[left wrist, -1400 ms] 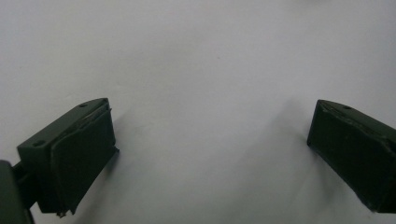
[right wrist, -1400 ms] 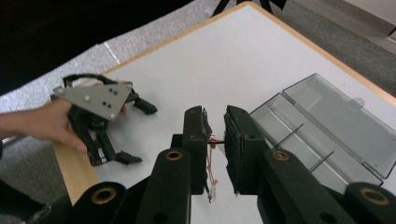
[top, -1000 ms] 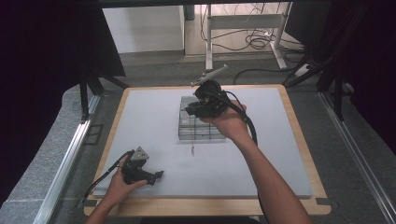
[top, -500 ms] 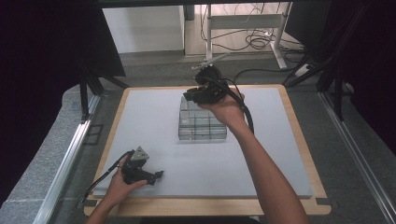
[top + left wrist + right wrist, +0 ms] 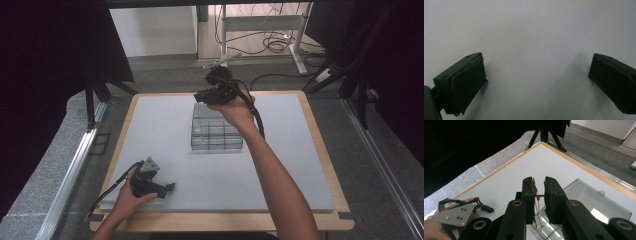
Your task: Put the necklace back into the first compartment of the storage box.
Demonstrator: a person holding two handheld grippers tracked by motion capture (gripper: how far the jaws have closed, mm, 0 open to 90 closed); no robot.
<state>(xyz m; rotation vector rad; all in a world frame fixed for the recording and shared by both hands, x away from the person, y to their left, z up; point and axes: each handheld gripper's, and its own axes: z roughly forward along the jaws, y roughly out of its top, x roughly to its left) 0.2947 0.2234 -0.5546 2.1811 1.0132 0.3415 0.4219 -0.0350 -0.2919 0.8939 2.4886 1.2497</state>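
Observation:
My right gripper [image 5: 206, 95] hovers over the far end of a clear compartment box [image 5: 218, 134] in the middle of the grey mat. In the right gripper view its jaws [image 5: 539, 183] are shut on a thin copper earring [image 5: 537, 206], which hangs down toward the box with a small clear piece at its end. The box's clear lid [image 5: 599, 198] lies open to the right of the jaws. My left gripper [image 5: 167, 189] rests on the mat near the front left, held by a hand. Its jaws [image 5: 536, 80] stand wide open over bare mat with nothing between them.
The grey mat [image 5: 160, 130] lies on a wooden-edged table [image 5: 320, 145]. Black stand legs [image 5: 95, 95] rise off the table's far left corner, and cables lie on the floor behind. The left gripper's grey plate [image 5: 454, 215] sits at the lower left of the right gripper view.
My right gripper has moved toward the far edge of the table and slightly up, carrying the earring away from the box's middle. The left gripper has stayed put.

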